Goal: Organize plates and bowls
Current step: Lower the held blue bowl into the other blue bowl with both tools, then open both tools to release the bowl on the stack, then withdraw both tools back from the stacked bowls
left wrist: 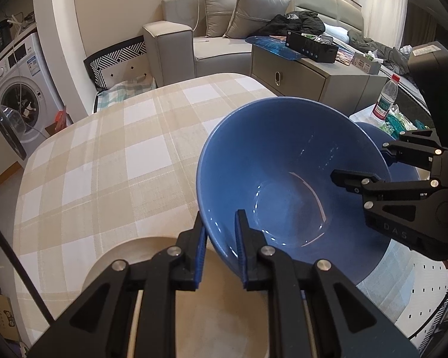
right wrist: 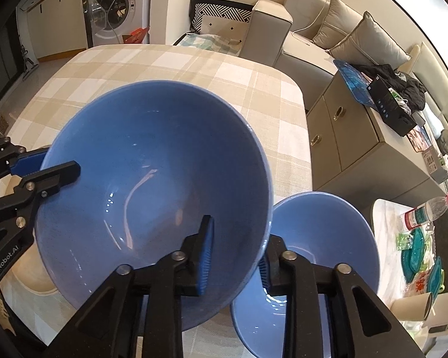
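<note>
We find the beige plate at approx 7 o'clock in the left wrist view, flat on the checked tablecloth. The left gripper is clamped on the near rim of the large blue bowl: one pad outside the wall, one inside. Bowl sits tilted, mouth toward the cameras, at centre of the table. At 3 o'clock the right gripper straddles the opp. rim. In the right wrist view its pads stand either side of the bowl wall w/ a visible gap at the inner pad, so jaws are apart, not pressing. A second, smaller blue bowl lies at 5 o'clock, just beside and partly under the large one. Water bottle at 3 o'clock, off-table.
</note>
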Tool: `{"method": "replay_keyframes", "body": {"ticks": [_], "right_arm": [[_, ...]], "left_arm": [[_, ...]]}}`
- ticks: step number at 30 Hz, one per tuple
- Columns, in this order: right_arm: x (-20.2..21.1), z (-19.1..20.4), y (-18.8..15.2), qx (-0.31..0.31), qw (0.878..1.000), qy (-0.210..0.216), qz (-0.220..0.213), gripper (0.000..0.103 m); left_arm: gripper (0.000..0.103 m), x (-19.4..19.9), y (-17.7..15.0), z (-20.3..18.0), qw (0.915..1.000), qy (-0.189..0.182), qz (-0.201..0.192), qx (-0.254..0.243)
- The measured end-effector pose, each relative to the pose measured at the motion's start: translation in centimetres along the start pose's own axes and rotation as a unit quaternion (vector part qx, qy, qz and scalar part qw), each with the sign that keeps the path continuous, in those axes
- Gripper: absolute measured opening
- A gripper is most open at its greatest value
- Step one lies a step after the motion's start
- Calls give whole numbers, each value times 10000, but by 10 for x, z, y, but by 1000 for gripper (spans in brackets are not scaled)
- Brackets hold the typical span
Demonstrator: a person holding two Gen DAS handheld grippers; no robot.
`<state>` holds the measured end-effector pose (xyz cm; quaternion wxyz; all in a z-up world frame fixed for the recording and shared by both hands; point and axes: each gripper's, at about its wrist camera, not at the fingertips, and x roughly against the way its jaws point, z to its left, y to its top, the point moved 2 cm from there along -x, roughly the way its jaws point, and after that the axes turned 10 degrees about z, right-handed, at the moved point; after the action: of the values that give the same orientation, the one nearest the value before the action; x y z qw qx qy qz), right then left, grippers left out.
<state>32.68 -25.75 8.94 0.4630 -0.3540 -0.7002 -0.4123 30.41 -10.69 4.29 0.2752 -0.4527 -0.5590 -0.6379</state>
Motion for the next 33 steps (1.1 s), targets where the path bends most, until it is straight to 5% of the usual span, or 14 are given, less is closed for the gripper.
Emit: {"method": "replay_keyframes", "body": {"ticks": [12,15,22,25,26,33], "right_arm": [[10,-2,-2,-4,9998,64,-198,48],[15,-7,-3,-70,9995,113,-284,53],[31,-17,-5,-316,9959,596,-608,82],[36,-18,-6,-366,9932,810,-748,90],[37,-18,-6,-403,9926,854,-769,93],[48,-27,-12,-629,9878,1037,-975,100]], "left_arm": [[25,9,-1,4,10000,-65,-56,-27],[51,13,-3,6,9999,-78,-109,2],[59,21,-5,12,9996,-198,-163,130],[96,26,-7,11,9993,-207,-273,141],[99,29,-7,11,9990,-198,-364,155],[101,44,-8,5,9978,-364,-542,148]]}}
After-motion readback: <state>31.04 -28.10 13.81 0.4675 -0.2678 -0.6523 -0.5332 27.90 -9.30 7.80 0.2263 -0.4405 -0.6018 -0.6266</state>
